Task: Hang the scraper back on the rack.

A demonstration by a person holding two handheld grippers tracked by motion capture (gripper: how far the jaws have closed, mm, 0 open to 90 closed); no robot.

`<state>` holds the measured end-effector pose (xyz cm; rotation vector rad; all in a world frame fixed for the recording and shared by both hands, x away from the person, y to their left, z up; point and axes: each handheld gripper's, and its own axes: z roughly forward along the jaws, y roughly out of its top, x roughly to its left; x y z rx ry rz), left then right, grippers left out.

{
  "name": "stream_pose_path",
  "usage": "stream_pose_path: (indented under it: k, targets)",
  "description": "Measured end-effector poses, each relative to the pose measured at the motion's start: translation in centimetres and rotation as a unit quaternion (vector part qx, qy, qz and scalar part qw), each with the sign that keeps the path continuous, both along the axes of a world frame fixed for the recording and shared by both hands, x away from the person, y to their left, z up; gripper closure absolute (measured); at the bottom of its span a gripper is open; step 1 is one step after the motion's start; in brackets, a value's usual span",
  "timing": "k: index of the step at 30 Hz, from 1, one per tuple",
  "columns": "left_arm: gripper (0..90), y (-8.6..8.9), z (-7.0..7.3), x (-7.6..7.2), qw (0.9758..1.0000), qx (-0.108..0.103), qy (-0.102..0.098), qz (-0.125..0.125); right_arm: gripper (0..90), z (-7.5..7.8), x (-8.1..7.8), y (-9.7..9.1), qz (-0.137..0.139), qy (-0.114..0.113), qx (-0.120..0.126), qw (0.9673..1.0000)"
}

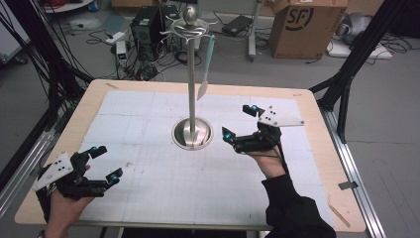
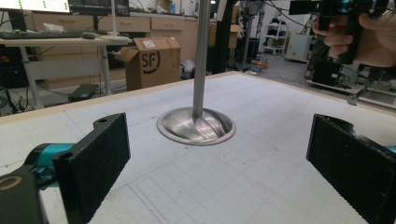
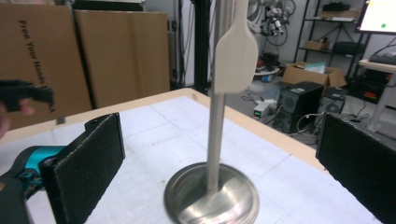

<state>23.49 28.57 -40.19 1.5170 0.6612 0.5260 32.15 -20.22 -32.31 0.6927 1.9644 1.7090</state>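
Observation:
A steel stand (image 1: 192, 133) with a round base and a tall pole rises from the middle of the white mat. From a hook at its top hangs a spatula (image 1: 207, 67) with a teal handle and a pale blade. My right gripper (image 1: 238, 121) hovers just right of the base, jaws wide apart and empty. In the right gripper view the blade (image 3: 236, 58) hangs in front of the pole, above the base (image 3: 212, 196). My left gripper (image 1: 110, 161) is open and empty near the table's front left corner. Its own view faces the base (image 2: 196, 126).
The white gridded mat (image 1: 148, 173) covers a wooden table (image 1: 337, 198). Beyond the far edge, a cardboard box (image 1: 304, 25), a computer tower (image 1: 146, 27) and cables lie on the floor. Black frame posts (image 1: 346, 74) stand at the right and left sides.

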Motion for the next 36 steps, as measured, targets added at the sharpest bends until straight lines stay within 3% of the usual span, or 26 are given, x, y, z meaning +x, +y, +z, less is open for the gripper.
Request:
stream_pose_path:
  k: [10, 22, 26, 29, 36]
  targets:
    - [6.6, -0.2, -0.3, 0.5, 1.0000, 0.000, 0.002, 0.003, 0.1, -3.3, -2.7, -2.3, -0.007, 0.001, -0.009, 0.9999]
    - [6.6, 0.1, -1.1, 1.1, 0.9999, -0.007, -0.003, 0.014, 0.1, -6.8, -5.5, -5.5, -0.035, 0.003, 0.018, 0.9992]
    - [6.6, 0.5, -1.2, 1.2, 0.9998, -0.011, -0.006, 0.016, 0.1, -7.9, -6.0, -6.6, -0.049, 0.004, 0.025, 0.9985]
    - [6.4, 0.8, -1.3, 1.3, 0.9996, -0.022, -0.012, 0.013, 0.1, -8.8, -6.1, -7.3, -0.058, 0.017, 0.025, 0.9979]
    - [6.4, 1.1, -1.5, 1.6, 0.9995, -0.011, -0.012, 0.028, 0.1, -10.5, -6.5, -9.2, -0.090, 0.031, 0.021, 0.9953]
